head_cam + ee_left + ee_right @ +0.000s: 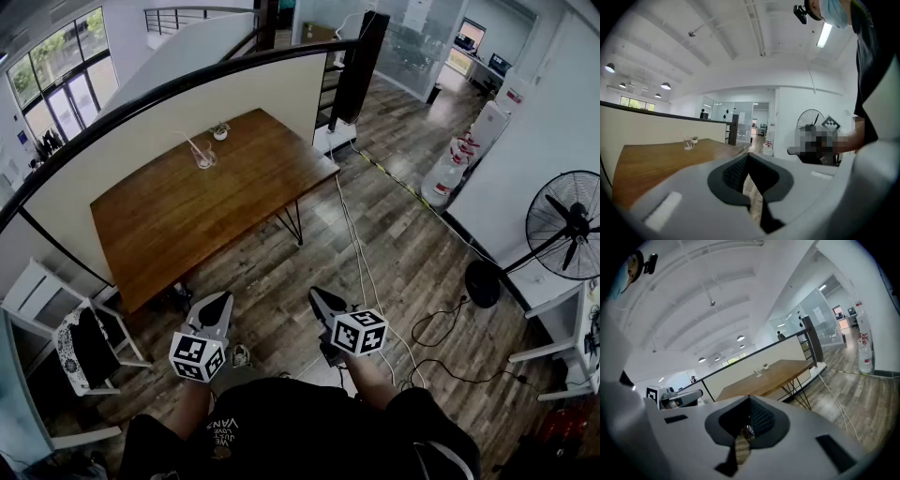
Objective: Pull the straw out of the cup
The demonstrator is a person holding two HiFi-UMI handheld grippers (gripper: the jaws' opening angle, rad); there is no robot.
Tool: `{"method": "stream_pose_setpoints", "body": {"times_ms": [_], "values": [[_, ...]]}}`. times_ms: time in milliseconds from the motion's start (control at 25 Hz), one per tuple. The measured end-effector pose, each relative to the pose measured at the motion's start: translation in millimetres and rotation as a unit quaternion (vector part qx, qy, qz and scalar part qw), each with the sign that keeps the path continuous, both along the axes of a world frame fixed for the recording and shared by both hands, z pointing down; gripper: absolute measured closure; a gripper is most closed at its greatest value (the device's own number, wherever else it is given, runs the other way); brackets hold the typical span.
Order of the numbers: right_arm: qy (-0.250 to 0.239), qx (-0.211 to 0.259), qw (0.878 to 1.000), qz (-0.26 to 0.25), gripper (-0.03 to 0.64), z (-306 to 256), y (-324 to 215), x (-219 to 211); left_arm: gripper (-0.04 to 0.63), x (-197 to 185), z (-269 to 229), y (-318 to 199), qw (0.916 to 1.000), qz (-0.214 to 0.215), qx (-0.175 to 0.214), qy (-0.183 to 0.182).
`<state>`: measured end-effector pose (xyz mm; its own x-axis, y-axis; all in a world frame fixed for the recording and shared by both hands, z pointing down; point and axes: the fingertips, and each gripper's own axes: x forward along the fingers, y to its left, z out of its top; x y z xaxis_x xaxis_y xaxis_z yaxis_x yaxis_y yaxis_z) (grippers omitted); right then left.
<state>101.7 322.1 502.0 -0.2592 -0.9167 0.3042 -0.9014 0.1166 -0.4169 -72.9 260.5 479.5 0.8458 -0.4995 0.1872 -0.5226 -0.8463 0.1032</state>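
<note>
While the left gripper (219, 300) and right gripper (318, 295) sat closed and empty, the straw (194, 148) looked light and bendy. Best grab was just above the cup (205, 160).

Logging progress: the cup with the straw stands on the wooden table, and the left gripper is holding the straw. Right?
No. The cup with the straw stands on the wooden table, but the left gripper is shut on nothing, well short of the table, as the head view shows.
</note>
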Motion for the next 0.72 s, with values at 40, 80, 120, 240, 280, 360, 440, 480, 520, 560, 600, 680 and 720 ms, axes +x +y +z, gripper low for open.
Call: {"method": "stream_pose_setpoints", "body": {"times_ms": [40,80,120,240,280,360,440,480,520,560,600,680,720], "values": [[0.002,0.002,1.0,0.0,0.604,0,-2,1,0.584,2,1,-1,1.0,0.001,0.0,0.002],[0.003,0.004,1.0,0.001,0.604,-1,-4,3,0.584,4,2,-2,1.0,0.001,0.0,0.004],[0.005,0.007,1.0,0.002,0.604,-1,-6,4,0.584,6,3,-3,1.0,0.002,0.0,0.004],[0.006,0.012,1.0,0.002,0.604,-2,-12,7,0.584,8,4,-8,1.0,0.0,0.002,0.003],[0.006,0.013,1.0,0.001,0.604,-2,-13,7,0.584,7,4,-9,1.0,-0.003,0.0,0.003],[0.01,0.015,1.0,0.0,0.604,-2,-15,7,0.584,6,6,-10,1.0,-0.007,-0.003,0.006],[0.021,0.024,0.999,-0.001,0.604,-4,-16,7,0.584,6,7,-11,0.9999,-0.008,-0.002,0.008],[0.025,0.032,0.999,-0.004,0.604,-6,-18,7,0.584,7,7,-11,0.9999,-0.009,0.001,0.008],[0.025,0.042,0.999,-0.008,0.603,-9,-20,7,0.583,8,7,-13,0.9999,-0.01,0.003,0.007],[0.021,0.052,0.998,-0.012,0.603,-12,-23,5,0.583,9,6,-14,0.9999,-0.009,0.004,0.007],[0.017,0.06,0.998,-0.016,0.603,-15,-27,4,0.58,10,6,-15,0.9999,-0.007,0.002,0.008],[0.016,0.068,0.997,-0.018,0.587,-19,-32,4,0.577,12,4,-16,0.9999,0.001,-0.001,0.014],[0.017,0.071,0.997,-0.019,0.56,-20,-36,4,0.577,13,3,-18,0.9998,0.004,-0.001,0.017]]}}
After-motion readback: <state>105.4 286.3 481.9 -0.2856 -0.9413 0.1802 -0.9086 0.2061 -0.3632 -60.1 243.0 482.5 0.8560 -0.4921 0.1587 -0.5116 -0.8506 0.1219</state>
